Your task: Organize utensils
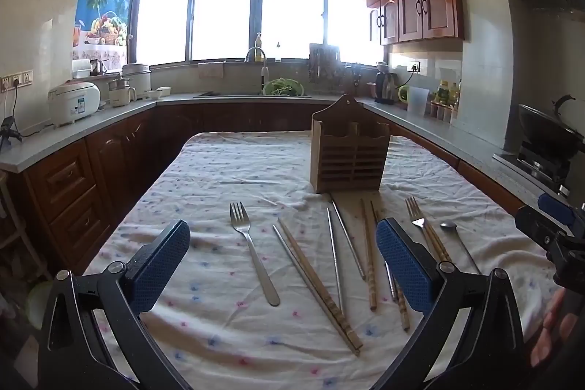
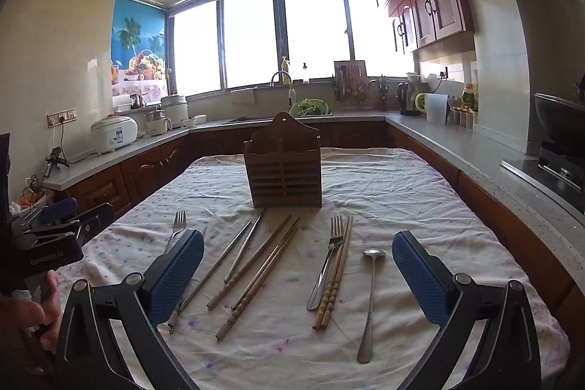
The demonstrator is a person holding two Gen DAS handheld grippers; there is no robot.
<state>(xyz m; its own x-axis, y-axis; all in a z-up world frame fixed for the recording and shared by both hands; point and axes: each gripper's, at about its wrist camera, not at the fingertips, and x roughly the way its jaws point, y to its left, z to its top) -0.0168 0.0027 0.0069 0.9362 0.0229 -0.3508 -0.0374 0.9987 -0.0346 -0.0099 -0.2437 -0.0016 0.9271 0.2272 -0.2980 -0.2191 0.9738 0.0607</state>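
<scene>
A slatted wooden utensil holder (image 1: 349, 154) (image 2: 283, 176) stands upright on the cloth-covered table (image 1: 226, 170) (image 2: 384, 178). In front of it lie a steel fork (image 1: 252, 247) (image 2: 175, 229), several wooden chopsticks (image 1: 318, 284) (image 2: 263, 262), steel chopsticks (image 1: 338, 251) (image 2: 237, 251), a second fork (image 1: 416, 218) (image 2: 329, 258) and a long spoon (image 1: 457, 240) (image 2: 371, 298). My left gripper (image 1: 285, 265) hovers open above the left fork and chopsticks, holding nothing. My right gripper (image 2: 298, 276) is open over the right fork and spoon, also holding nothing.
Kitchen counters run along both sides and the far end. A rice cooker (image 1: 73, 101) sits on the left counter, a sink (image 1: 252, 94) under the window, a wok on a stove (image 1: 548, 134) at the right. A hand (image 2: 33, 309) holds the other gripper.
</scene>
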